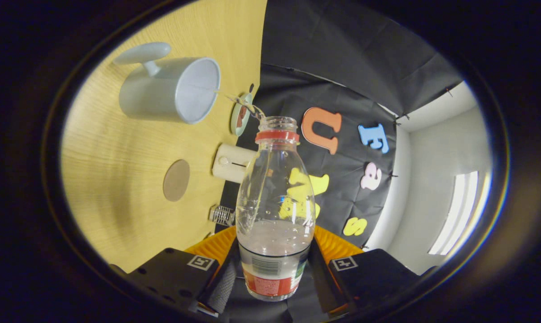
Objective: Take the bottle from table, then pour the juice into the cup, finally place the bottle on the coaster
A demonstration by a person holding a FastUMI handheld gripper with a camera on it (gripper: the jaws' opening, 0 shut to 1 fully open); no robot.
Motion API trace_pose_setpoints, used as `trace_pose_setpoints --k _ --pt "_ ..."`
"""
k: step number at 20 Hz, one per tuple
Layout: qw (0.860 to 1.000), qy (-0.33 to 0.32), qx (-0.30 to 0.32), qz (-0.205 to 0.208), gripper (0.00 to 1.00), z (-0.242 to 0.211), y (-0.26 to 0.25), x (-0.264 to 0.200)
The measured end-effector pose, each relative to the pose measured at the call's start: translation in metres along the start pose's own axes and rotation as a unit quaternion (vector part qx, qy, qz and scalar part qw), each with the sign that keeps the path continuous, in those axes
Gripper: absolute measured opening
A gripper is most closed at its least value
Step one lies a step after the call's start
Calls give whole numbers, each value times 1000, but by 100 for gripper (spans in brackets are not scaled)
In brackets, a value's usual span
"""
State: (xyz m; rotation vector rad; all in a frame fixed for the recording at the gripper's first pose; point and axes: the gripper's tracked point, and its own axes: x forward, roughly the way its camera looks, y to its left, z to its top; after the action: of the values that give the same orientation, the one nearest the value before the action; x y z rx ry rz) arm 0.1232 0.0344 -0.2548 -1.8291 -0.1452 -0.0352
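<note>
Clear plastic bottle (274, 197) with a red neck ring sits pinched between the jaws of the gripper (272, 276), tipped toward the white handled cup (172, 89); a thin stream arcs into its mouth. Beside it on the wooden tabletop (118, 188) lies a round brown coaster (176, 180).

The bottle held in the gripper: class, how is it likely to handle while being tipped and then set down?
The bottle, pinched between both fingers of the gripper, looks like thin clear plastic, so it may flex under pressure. It seems only part full, so probably light. Uncapped and already streaming toward the cup, it would likely spill if jolted.
</note>
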Motion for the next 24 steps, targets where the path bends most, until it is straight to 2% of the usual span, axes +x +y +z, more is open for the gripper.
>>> trace_pose_setpoints --k 12,24 --pt "1000 10 -19 -2 80 -2 -5 1" --pt "999 15 -37 -20 80 -6 -50 2"
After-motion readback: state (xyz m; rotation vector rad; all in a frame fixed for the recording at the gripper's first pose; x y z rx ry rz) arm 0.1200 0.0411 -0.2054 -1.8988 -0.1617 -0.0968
